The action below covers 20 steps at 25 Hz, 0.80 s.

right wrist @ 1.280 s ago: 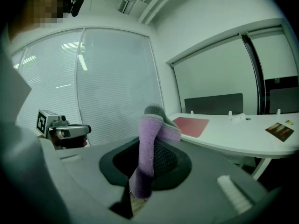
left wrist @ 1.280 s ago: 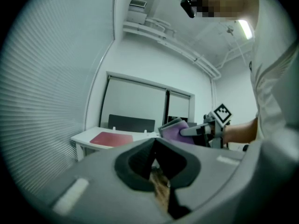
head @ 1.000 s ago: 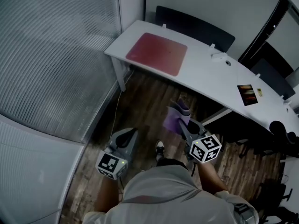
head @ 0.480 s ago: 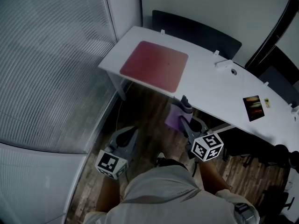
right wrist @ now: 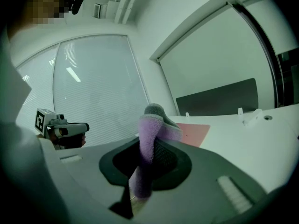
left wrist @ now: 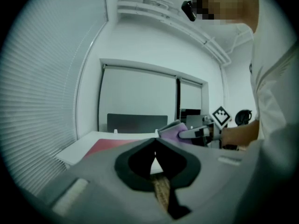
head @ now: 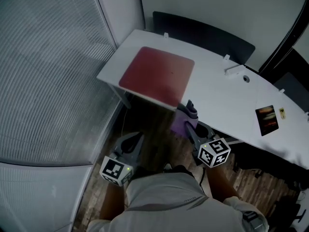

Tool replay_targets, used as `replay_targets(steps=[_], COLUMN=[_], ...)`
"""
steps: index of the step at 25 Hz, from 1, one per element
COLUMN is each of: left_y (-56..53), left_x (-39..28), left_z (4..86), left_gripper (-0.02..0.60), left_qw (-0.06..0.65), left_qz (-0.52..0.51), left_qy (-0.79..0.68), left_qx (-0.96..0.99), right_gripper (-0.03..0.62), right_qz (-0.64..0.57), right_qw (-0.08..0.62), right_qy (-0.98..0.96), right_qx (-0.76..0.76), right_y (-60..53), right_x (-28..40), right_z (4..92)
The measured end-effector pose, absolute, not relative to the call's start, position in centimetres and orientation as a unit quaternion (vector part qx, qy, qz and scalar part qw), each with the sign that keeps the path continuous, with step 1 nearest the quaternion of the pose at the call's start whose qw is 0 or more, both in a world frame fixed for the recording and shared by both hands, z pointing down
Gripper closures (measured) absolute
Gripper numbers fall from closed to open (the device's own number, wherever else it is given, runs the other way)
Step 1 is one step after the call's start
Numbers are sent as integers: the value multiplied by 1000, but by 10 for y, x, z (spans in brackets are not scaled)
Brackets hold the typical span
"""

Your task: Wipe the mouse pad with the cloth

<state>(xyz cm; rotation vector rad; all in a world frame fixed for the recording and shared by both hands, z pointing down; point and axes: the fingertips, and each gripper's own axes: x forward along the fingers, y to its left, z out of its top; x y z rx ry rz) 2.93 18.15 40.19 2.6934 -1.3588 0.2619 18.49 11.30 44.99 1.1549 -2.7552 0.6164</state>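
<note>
closer to both tools than a second ago, the white bench [head: 217, 93] and the red mouse pad [head: 157, 75] on it are now found, the pad's near edge having been brought almost up to the cloth [head: 178, 125]. the tools themselves are held much as they were.

the right tool [head: 189, 124] is clamped on the purple cloth, which is pinched between its jaws and stands up above them, with a grey fold curled over the top. the cloth is carried in the air at the bench's near edge, just before the mouse pad's near right corner and apart from the pad. beyond the cloth, along the line of the right tool's jaws, the pad is seen lying flat on the bench's left end.

the left tool [head: 136, 139] is held lower and to the left of the right tool, over the wooden floor [head: 157, 145], short of the bench. its jaws are brought together and nothing is held between them. the mouse pad lies ahead of it, and the cloth ahead and to its right.

further along the bench, well to the right of the right tool, a small dark card [head: 267, 120] is laid. a dark chair back [head: 203, 33] is set behind the bench, and slatted blinds [head: 48, 57] are hung to the left of the left tool.
</note>
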Motion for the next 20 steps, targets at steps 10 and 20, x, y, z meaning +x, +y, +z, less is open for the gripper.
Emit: replay_targets(steps=[10,20], left_y=[101,4], left_x=[26,-57], left_z=[415,403], left_gripper=[581,581], left_qw=[52,57], left_qz=[75,58], left_qy=[-402,-358], left_qx=[911,930], right_gripper=[540,540], right_qz=[199,196], right_qw=[48,54], right_qy=[-883,-861], right_qx=[422,467], right_y=[49,-28], right_x=[185,106], right_z=[462,448])
